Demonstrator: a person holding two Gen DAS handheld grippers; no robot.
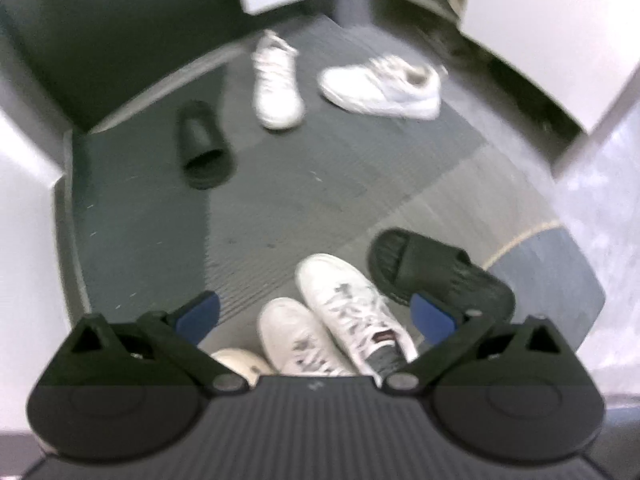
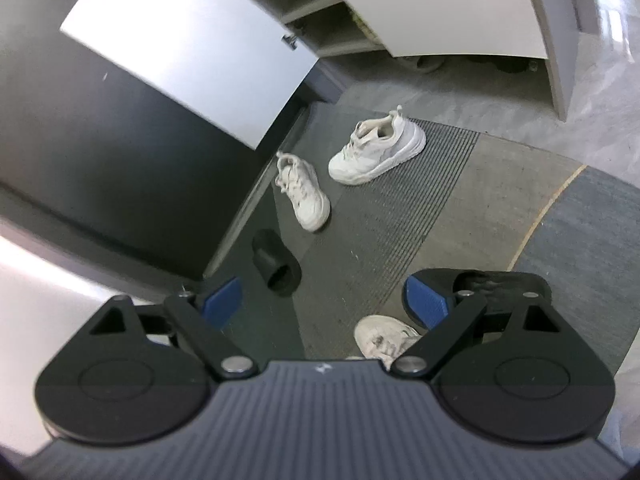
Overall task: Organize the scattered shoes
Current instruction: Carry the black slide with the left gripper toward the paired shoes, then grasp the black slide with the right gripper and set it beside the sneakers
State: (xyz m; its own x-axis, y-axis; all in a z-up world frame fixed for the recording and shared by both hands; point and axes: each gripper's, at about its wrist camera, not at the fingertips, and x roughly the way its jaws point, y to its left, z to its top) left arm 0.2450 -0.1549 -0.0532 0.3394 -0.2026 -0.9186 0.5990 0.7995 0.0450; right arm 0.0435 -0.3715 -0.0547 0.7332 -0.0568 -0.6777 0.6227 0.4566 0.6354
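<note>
Two white sneakers lie apart on the grey ribbed mat (image 1: 360,168): one pointing toward me (image 1: 277,80) (image 2: 303,191), one on its side to the right (image 1: 382,86) (image 2: 376,150). A black slide (image 1: 203,144) (image 2: 277,267) lies left of them. A second black slide (image 1: 436,272) (image 2: 496,286) lies near my right fingers. Two worn white sneakers (image 1: 340,316) (image 2: 384,338), apparently on the person's feet, sit just below. My left gripper (image 1: 316,312) is open and empty above them. My right gripper (image 2: 324,300) is open and empty.
A white cabinet with an open door (image 2: 188,60) and shelves (image 2: 320,12) stands at the back. A dark wall (image 2: 100,160) runs along the left. Pale glossy floor (image 2: 600,100) lies to the right, a blue-grey mat (image 2: 580,232) beside it.
</note>
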